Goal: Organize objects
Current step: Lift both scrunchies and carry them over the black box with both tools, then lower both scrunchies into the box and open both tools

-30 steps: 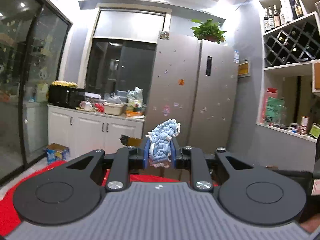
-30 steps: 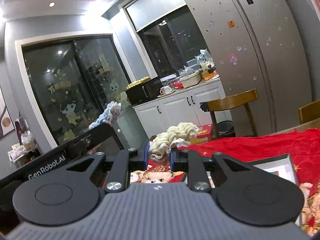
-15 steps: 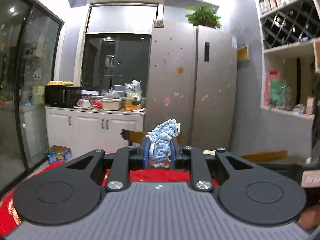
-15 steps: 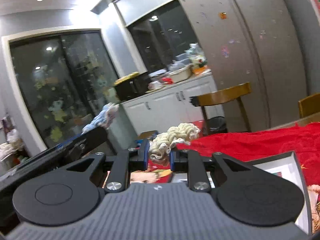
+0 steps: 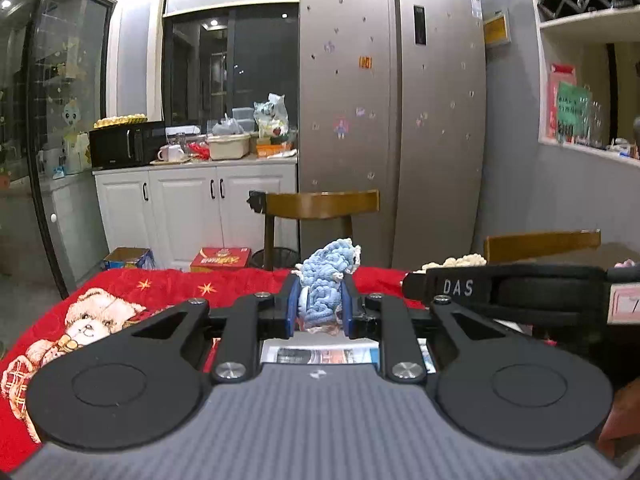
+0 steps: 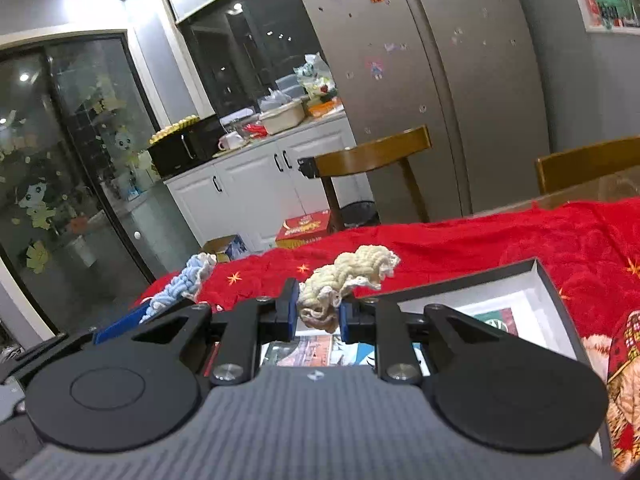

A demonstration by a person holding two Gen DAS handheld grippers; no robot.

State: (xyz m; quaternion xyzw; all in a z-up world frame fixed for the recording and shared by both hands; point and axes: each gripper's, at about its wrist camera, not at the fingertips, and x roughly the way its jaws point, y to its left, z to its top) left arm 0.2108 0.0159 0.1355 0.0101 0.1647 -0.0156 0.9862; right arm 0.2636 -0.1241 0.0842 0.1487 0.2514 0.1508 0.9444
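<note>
A kitchen-dining room is being viewed from two handheld grippers held above a table covered in a red blanket (image 6: 500,236) printed with teddy bears. Furthest left, in the right wrist view, the left gripper (image 5: 319,308) is being seen from the side, and a blue chenille scrunchie (image 5: 326,284) is being pinched between its blue pads, its fluffy end sticking out past the fingertips. Moving right, the right gripper (image 6: 318,310) is being kept clenched on a cream chenille scrunchie (image 6: 352,272), which is bunched between the pads and trailing to the right. Below and to the right, an open dark-rimmed box (image 6: 554,284) with a white inner wall is lying on the blanket; printed pictures are showing on its floor, though what else it contains is largely being hidden by the gripper bodies. Judged from this, both scrunchies are already being carried and neither is yet being set down; placing them, probably into the box, is what remains.
</note>
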